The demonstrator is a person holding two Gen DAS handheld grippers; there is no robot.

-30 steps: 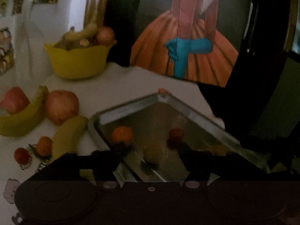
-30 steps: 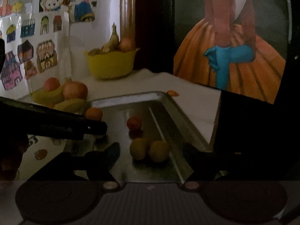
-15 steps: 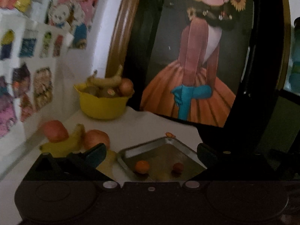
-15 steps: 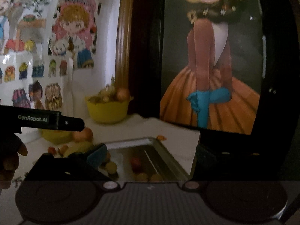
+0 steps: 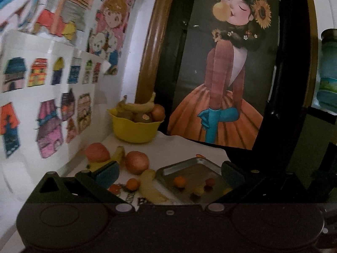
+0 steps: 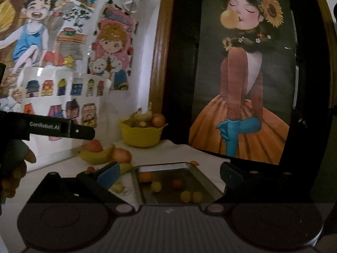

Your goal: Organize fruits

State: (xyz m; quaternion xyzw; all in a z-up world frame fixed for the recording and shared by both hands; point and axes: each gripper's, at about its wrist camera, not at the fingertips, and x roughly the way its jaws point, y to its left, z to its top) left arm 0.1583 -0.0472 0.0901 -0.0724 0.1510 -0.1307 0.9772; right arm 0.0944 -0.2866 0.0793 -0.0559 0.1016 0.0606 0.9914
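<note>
A metal tray (image 5: 179,164) (image 6: 162,165) lies on the white table and holds several small fruits: an orange one (image 5: 179,181) (image 6: 146,176), a red one (image 5: 210,181) (image 6: 177,183) and yellow ones (image 6: 185,196). Left of the tray lie two apples (image 5: 137,162) (image 6: 121,155), bananas (image 5: 150,186) (image 6: 94,155) and small loose fruits (image 5: 132,183). A yellow bowl (image 5: 134,130) (image 6: 142,136) of fruit stands behind. My left gripper (image 5: 169,172) and right gripper (image 6: 170,175) both hang open and empty, well back from the tray. The left gripper's body (image 6: 61,127) shows in the right wrist view.
A large framed painting (image 5: 221,73) leans behind the table. A wall with cartoon stickers (image 5: 52,73) borders the left. A blue-green vase (image 5: 328,69) stands at far right. A person's hand (image 6: 14,168) holds the left gripper.
Both grippers have drawn back and up from the tray, so it looks smaller and lower. Their jaws opened wider. The views tilted upward, showing more wall and painting.
</note>
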